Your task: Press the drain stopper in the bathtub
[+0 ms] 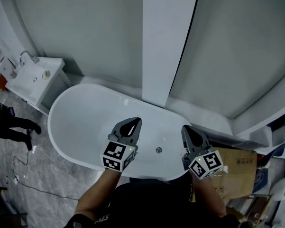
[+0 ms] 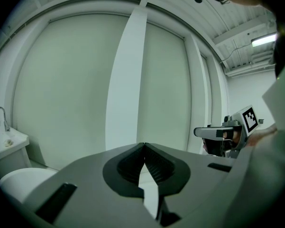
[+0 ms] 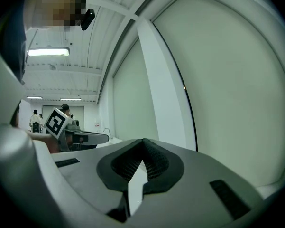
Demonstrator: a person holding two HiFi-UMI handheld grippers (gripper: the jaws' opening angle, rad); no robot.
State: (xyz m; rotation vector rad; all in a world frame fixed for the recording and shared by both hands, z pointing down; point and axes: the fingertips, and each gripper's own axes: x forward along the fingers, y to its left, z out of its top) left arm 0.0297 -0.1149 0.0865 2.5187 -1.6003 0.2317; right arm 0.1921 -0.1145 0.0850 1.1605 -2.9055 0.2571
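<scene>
Listing what stands in the bathroom bay, taken from the wearer's place at 6 o'clock.

Item 1: bathtub [image 1: 76,127], white, oval, freestanding, its long axis running from 10 o'clock to 4 o'clock. The inside looks dry and bare.

Item 2: drain stopper [image 1: 158,150], a small round metal disc on the tub floor toward the 5 o'clock end. Nothing touches it.

Item 3: left claw [image 1: 136,120], held over the tub at 9 o'clock of the stopper and near it. Its two jaws are pressed together at the tips, with nothing between them. Marker cube at the rear, arm behind it.

Item 4: right claw [image 1: 185,128], held over the tub's near rim at 3 o'clock of the stopper. Its jaws likewise meet at the tips and grip nothing. Neither claw touches the stopper, and the two are well apart from each other.

Item 5: washbasin [image 1: 40,82], white, with a curved tap [image 1: 25,56], at 10 o'clock of the tub.

Item 6: white pillar [image 1: 166,42], upright against the pale wall at 12 o'clock.

Item 7: cardboard box [image 1: 239,167], flat on the floor at 4 o'clock, just beside the right claw's cube.

Item 8: a bystander's dark legs [image 1: 14,127] at 9 o'clock, on the grey floor.
</scene>
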